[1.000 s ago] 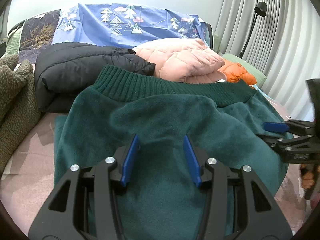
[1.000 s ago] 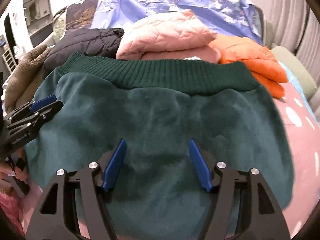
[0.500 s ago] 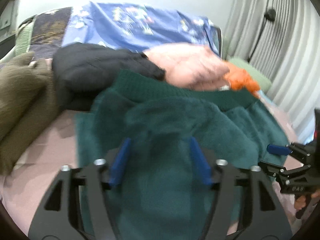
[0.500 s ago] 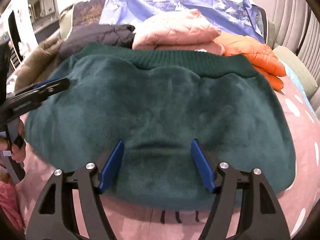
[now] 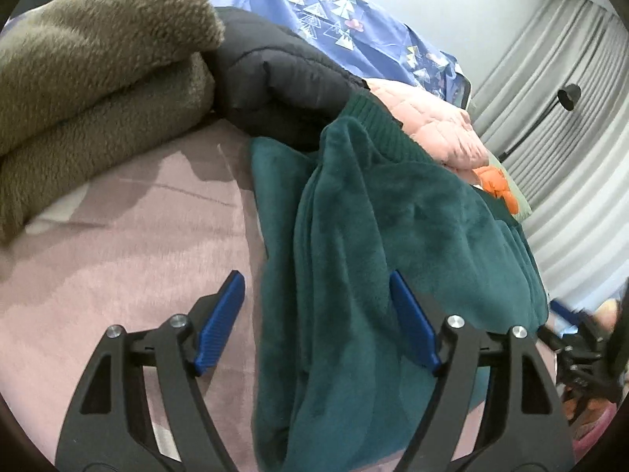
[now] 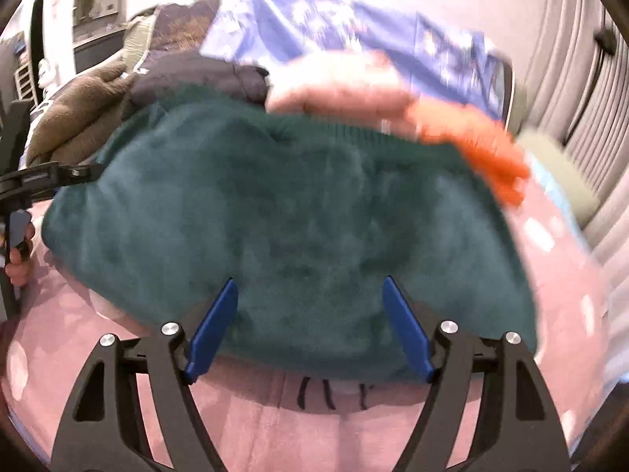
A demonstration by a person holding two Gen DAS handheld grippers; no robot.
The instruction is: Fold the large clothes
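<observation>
A dark green fleece garment (image 5: 393,236) with a ribbed hem lies folded on the pink bed sheet; it fills the middle of the right wrist view (image 6: 291,236). My left gripper (image 5: 316,320) is open and empty over the garment's left edge, one blue pad over the sheet and one over the fleece. My right gripper (image 6: 308,324) is open and empty, its jaws wide above the garment's near edge. The right gripper shows blurred at the right edge of the left wrist view (image 5: 578,338). The left gripper shows at the left edge of the right wrist view (image 6: 47,177).
Folded clothes lie behind the green garment: a brown fleece (image 5: 90,70), a black puffer jacket (image 5: 275,74), a pink quilted jacket (image 5: 428,118) and an orange jacket (image 6: 479,149). A blue patterned cover (image 5: 338,23) hangs at the back. Grey curtains (image 5: 570,126) are at right. The pink sheet (image 5: 118,255) lies at left.
My left gripper has swung left, from above the garment's middle to its left edge. My right gripper has drawn back to the garment's near edge. Both stayed open.
</observation>
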